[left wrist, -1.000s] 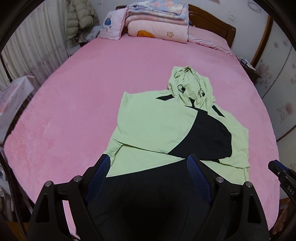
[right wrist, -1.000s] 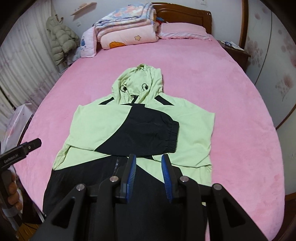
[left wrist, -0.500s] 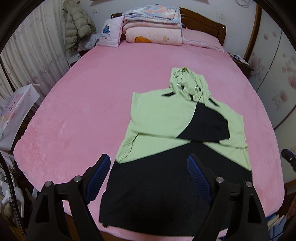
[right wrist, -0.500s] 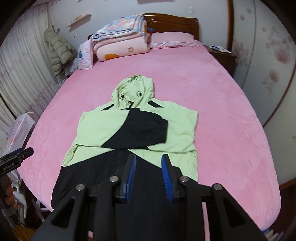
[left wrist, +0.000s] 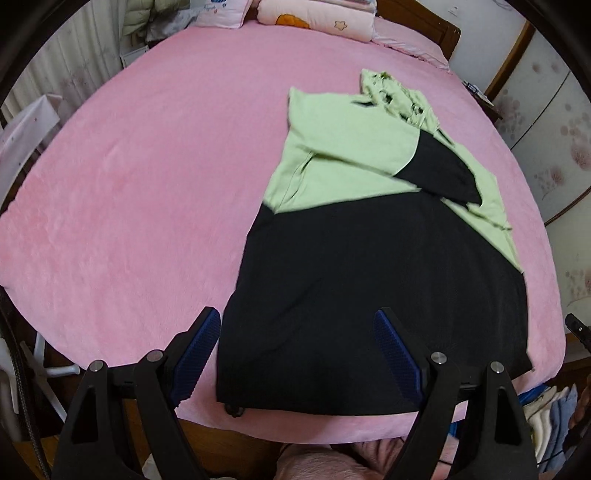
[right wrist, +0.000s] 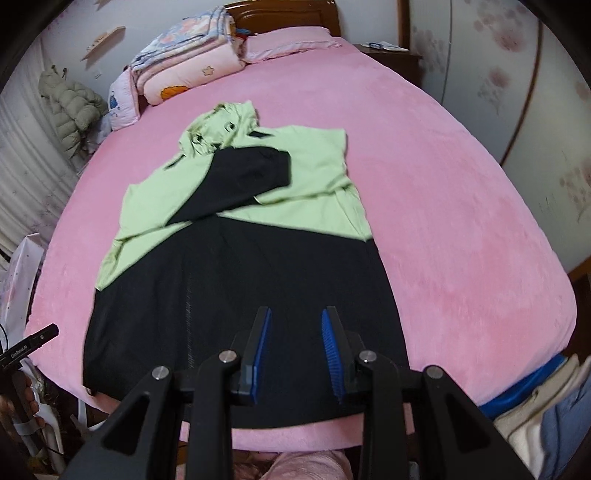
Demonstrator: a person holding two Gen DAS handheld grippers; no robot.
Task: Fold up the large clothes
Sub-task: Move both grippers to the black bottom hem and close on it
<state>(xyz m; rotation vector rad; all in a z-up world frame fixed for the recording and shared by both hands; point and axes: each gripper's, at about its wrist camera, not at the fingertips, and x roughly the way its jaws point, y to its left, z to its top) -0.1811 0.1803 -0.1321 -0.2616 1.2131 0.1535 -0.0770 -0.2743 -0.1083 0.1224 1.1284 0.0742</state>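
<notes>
A light green and black hooded jacket (left wrist: 362, 266) lies flat on the pink bed (left wrist: 140, 184), hood toward the headboard, black hem at the near edge. Both sleeves are folded across the chest, the black cuff (right wrist: 258, 173) on top. My left gripper (left wrist: 295, 339) is open wide and empty, hovering above the hem's left part. My right gripper (right wrist: 295, 336) is partly open and empty, above the middle of the hem in the right wrist view, where the jacket (right wrist: 236, 266) and bed (right wrist: 461, 221) also show. The left gripper's tip (right wrist: 29, 345) shows at the left edge.
Folded quilts and pillows (right wrist: 184, 70) are stacked at the wooden headboard (right wrist: 288, 14). A puffy coat (right wrist: 70, 110) hangs at the far left by the curtains. A nightstand (right wrist: 391, 55) stands at the far right. A pile of clothes (right wrist: 546, 406) sits below the bed's near right corner.
Both grippers have pulled back toward the foot of the bed, so the whole black hem now shows. The jacket has not moved. Both jaw openings are unchanged.
</notes>
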